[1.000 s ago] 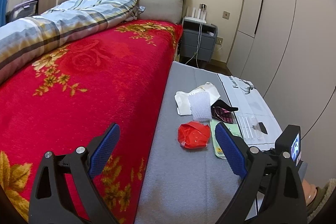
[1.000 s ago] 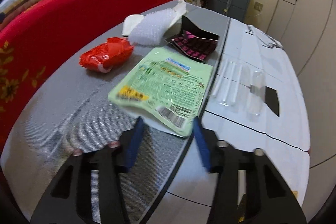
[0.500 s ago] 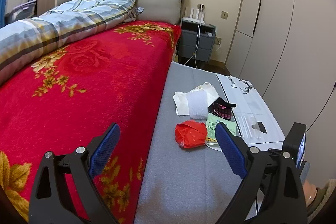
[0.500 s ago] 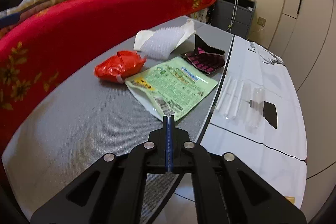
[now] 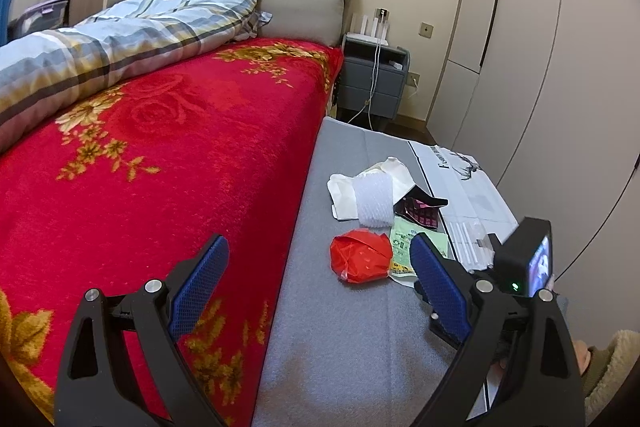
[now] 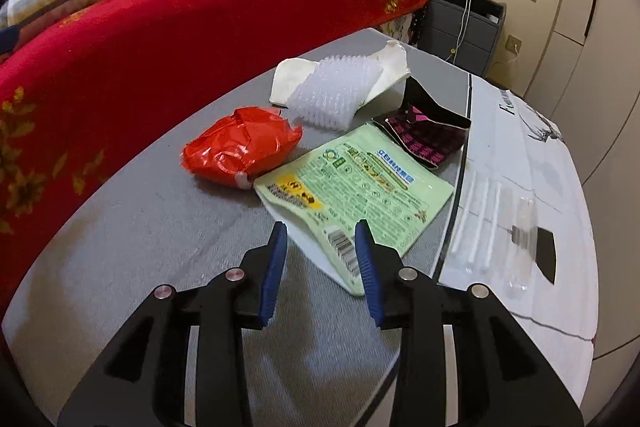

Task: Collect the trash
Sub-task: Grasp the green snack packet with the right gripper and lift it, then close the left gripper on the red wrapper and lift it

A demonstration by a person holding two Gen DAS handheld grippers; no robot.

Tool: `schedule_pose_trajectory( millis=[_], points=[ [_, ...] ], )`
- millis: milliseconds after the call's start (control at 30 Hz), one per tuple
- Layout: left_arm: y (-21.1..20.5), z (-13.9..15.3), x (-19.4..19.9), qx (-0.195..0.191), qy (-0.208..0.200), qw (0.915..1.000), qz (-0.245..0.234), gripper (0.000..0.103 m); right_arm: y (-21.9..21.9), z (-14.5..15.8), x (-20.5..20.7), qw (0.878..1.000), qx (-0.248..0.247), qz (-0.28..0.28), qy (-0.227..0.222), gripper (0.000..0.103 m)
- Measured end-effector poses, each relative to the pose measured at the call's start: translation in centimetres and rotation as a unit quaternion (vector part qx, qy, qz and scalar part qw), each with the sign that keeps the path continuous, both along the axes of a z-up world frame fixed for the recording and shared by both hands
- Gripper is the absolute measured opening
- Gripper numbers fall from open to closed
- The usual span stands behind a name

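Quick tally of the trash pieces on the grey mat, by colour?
Red: 1, crumpled red plastic bag
Green: 1, flat green printed pouch
Black and pink: 1, torn black-and-pink wrapper
White: 2, white bubble-wrap piece, crumpled white paper
Total: 5

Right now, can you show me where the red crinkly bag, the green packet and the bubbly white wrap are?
red plastic bag [image 6: 240,151], right wrist view, middle of its crumpled top.
green packet [image 6: 360,187], right wrist view, centre of its printed face.
bubble wrap [image 6: 332,95], right wrist view, middle of the bumpy sheet.
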State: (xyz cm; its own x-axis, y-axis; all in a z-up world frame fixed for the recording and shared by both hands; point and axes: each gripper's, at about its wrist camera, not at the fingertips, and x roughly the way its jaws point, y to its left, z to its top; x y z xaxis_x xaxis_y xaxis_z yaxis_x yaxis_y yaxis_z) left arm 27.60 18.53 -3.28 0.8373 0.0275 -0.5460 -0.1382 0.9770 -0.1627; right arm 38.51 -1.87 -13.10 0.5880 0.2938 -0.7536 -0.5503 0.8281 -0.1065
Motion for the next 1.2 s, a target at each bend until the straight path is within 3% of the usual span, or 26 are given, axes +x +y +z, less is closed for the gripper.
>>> schedule_pose_trajectory(
  millis=[33,67,200,367,600,700,833,1000,1200],
  points=[
    [0.0,-0.1,0.0,0.0,0.0,1.0,-0.001,0.089,0.2,-0.3,0.3,1.0,-0.007,-0.003,0.008,0.032],
    [0.0,-0.1,0.1,0.0,0.001,1.0,-0.001,0.089,0.2,-0.6,0.5,1.0,-0.013,-0.005,0.016,0.018],
    [0.1,-0.2,0.1,-0.001,0.001,1.0,0.001,0.089,0.1,-0.1,0.0,1.0,-0.001,0.005,0.002,0.001],
    [0.1,-0.4,0.2,0.002,0.002,1.0,0.006,0.089,-0.9,1.5,-1.5,0.999,0.026,-0.002,-0.041,0.0],
    [-0.4,-1.0,1.1,-0.013,0.0,0.9999,0.005,0.089,-4.4,6.9,-4.6,0.993,0.082,-0.035,-0.075,0.0],
    [-1.6,-2.0,2.8,-0.022,0.0,0.9997,-0.011,0.089,-6.4,8.9,-6.2,0.99,0.101,-0.049,-0.084,0.0],
    [-3.9,-4.0,6.1,0.006,0.004,0.9996,-0.028,0.089,-9.4,10.8,-8.0,0.986,0.127,-0.071,-0.086,0.0],
    [-5.1,-6.6,9.9,-0.001,0.029,0.9992,-0.028,0.089,-12.3,11.1,-9.7,0.983,0.135,-0.098,-0.082,0.0],
    [-5.9,-9.5,12.2,0.024,0.061,0.9974,-0.029,0.089,-14.2,10.0,-10.1,0.98,0.148,-0.112,-0.069,0.0]
  ],
)
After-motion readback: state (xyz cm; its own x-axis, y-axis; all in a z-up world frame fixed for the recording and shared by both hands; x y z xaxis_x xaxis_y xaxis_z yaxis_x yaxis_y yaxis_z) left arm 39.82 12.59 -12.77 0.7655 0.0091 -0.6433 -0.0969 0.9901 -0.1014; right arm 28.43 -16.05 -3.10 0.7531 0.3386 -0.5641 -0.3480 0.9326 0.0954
